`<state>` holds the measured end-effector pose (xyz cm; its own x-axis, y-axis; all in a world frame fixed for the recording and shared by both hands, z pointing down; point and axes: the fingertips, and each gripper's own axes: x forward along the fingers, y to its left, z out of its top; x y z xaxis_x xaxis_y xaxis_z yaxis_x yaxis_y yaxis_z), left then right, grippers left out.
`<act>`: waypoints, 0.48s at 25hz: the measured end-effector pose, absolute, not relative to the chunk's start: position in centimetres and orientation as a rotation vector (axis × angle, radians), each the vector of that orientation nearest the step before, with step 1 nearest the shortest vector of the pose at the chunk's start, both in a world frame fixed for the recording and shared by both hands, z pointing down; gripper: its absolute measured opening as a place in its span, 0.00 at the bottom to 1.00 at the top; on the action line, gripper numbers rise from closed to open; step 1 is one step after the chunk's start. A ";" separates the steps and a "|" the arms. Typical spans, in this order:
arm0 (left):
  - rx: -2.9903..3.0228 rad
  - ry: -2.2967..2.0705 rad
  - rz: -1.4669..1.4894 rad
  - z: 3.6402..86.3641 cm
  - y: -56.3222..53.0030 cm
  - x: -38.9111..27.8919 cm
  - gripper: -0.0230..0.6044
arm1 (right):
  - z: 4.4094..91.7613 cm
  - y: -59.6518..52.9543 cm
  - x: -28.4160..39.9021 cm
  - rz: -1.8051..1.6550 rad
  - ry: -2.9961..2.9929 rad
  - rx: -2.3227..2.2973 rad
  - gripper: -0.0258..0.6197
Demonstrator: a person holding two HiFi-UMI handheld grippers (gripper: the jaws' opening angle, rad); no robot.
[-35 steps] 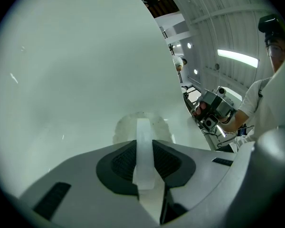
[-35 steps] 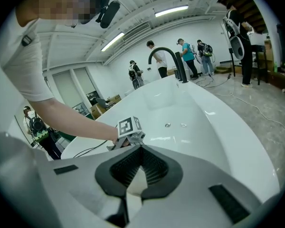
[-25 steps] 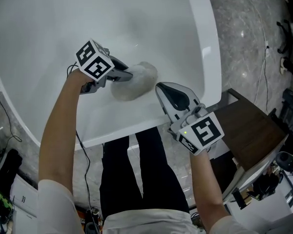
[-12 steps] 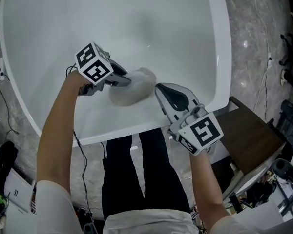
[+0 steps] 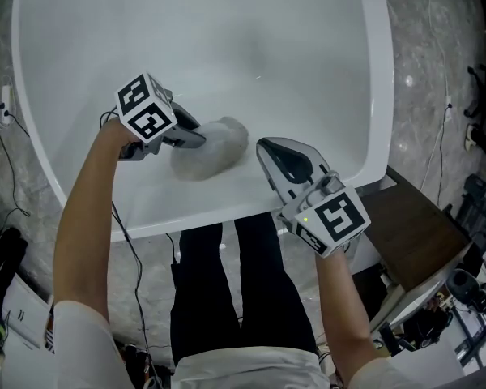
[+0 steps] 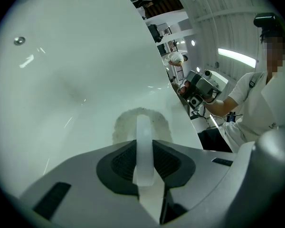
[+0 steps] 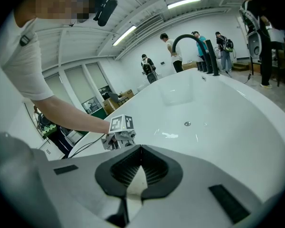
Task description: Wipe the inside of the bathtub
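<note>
The white bathtub (image 5: 373, 96) fills the top of the head view. My left gripper (image 5: 201, 139) is inside it near the front wall, shut on a fluffy white cloth (image 5: 217, 149) that is pressed on the tub's surface. In the left gripper view the cloth (image 6: 124, 126) bulges around the closed fingertips (image 6: 143, 127). My right gripper (image 5: 264, 145) hovers over the tub's near rim, to the right of the cloth, shut with nothing in it. The right gripper view shows its jaws (image 7: 140, 150) closed, with the left gripper's marker cube (image 7: 121, 123) beyond them.
The tub's drain (image 7: 187, 124) lies in the basin, and a black curved faucet (image 7: 190, 38) stands at the far end. A dark wooden table (image 5: 417, 225) sits right of the tub. Cables (image 5: 4, 177) trail on the marble floor at left. Several people stand far off.
My left gripper has slid the cloth a little to the left along the tub's inner wall. The right gripper has held its place.
</note>
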<state>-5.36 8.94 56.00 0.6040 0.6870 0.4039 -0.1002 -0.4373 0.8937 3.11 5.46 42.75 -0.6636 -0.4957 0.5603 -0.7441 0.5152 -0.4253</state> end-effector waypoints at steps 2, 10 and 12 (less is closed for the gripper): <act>1.808 0.470 0.978 56.0 9.1 -6.6 0.18 | 42.7 5.5 2.6 0.930 -2.397 1.016 0.07; 1.799 0.428 1.000 55.9 9.7 -12.8 0.18 | 42.5 5.6 -2.4 0.916 -2.424 0.935 0.07; 1.800 0.413 0.994 55.9 9.7 -13.3 0.18 | 42.6 5.8 -3.4 0.908 -2.431 0.895 0.07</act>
<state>-13.25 9.74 55.89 0.6039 0.6641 0.4408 -0.1557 -0.4441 0.8823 -3.45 5.76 42.65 -0.7177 -0.4275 0.5497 -0.6832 0.5851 -0.4369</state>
